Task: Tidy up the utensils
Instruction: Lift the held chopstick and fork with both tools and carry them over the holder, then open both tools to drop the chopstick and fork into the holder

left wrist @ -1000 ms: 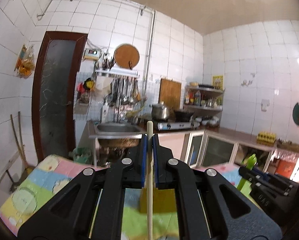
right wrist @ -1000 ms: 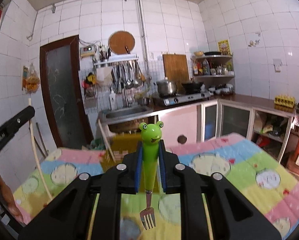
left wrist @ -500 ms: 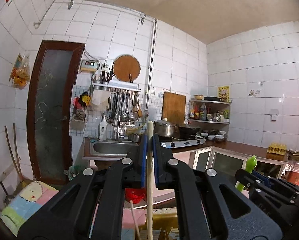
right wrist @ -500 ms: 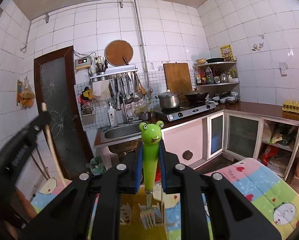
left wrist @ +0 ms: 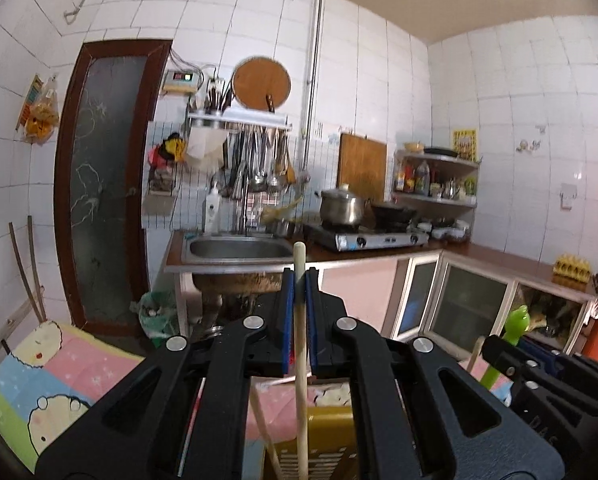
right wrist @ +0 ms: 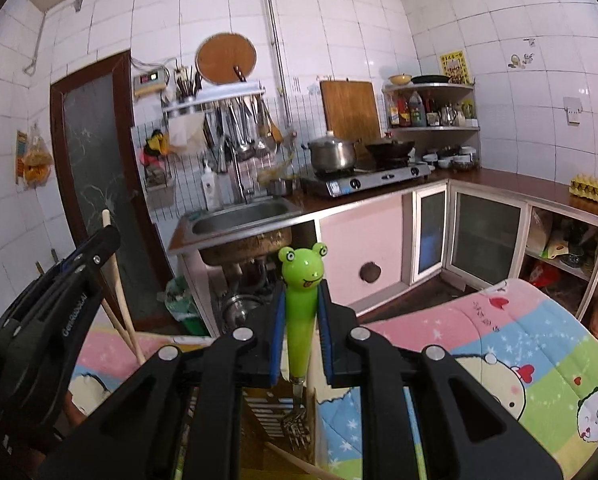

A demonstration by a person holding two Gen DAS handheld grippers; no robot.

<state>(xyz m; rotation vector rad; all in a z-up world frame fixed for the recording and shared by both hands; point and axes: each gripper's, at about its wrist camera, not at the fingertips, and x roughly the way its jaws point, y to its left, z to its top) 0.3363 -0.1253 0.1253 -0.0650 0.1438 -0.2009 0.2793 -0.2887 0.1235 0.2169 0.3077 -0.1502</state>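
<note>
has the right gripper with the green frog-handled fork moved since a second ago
Yes. The right gripper holding the green frog-handled fork has advanced toward the steel sink, which looks larger, over the yellow slotted holder.

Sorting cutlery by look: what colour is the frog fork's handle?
Bright green frog fork handle, clearest in the right wrist view.

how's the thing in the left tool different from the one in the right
The wooden stick is thin, plain and pale; the frog-handled fork is fat, bright green, with a metal head hanging down. The stick stands taller above its pads than the fork. Both are held upright, over a yellow holder.
</note>
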